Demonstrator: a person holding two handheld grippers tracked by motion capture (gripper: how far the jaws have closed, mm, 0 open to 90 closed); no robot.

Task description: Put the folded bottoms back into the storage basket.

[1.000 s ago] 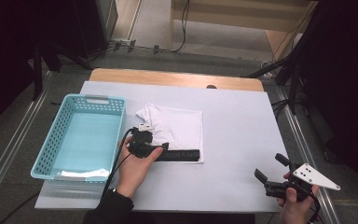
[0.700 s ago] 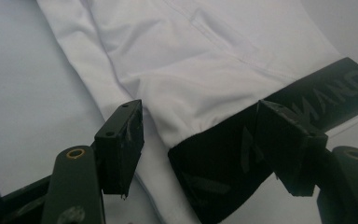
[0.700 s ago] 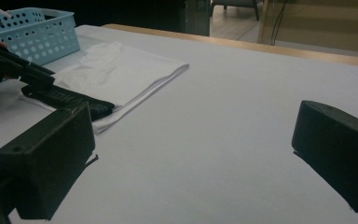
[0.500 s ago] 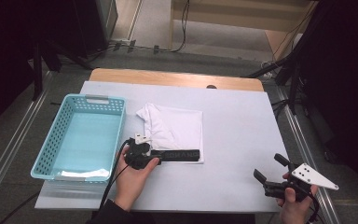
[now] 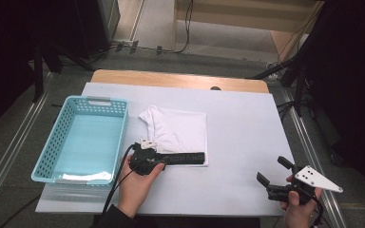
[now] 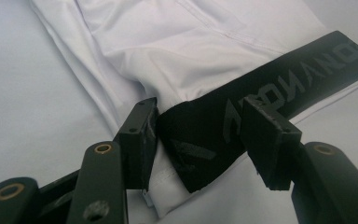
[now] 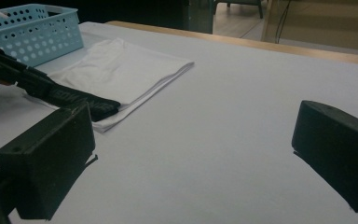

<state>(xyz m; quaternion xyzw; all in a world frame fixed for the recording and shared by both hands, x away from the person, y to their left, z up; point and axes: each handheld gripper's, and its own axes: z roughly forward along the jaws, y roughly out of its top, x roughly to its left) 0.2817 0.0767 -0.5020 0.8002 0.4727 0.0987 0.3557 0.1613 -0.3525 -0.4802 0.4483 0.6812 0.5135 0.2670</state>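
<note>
Left tongs (image 6: pixel 198 140), closing, straddle the black waistband (image 6: pixel 270 93) of the folded white garment (image 5: pixel 178 128) without gripping; right tongs (image 5: pixel 273 172) gape over the desk (image 5: pixel 247 123).

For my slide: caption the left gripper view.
Left claw closing around the black waistband of folded white shorts.

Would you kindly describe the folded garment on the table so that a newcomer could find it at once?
On the white table, just right of the light blue basket, lies the folded white garment. Its black lettered waistband along the near edge, between the left gripper's jaws, sets it apart.
</note>
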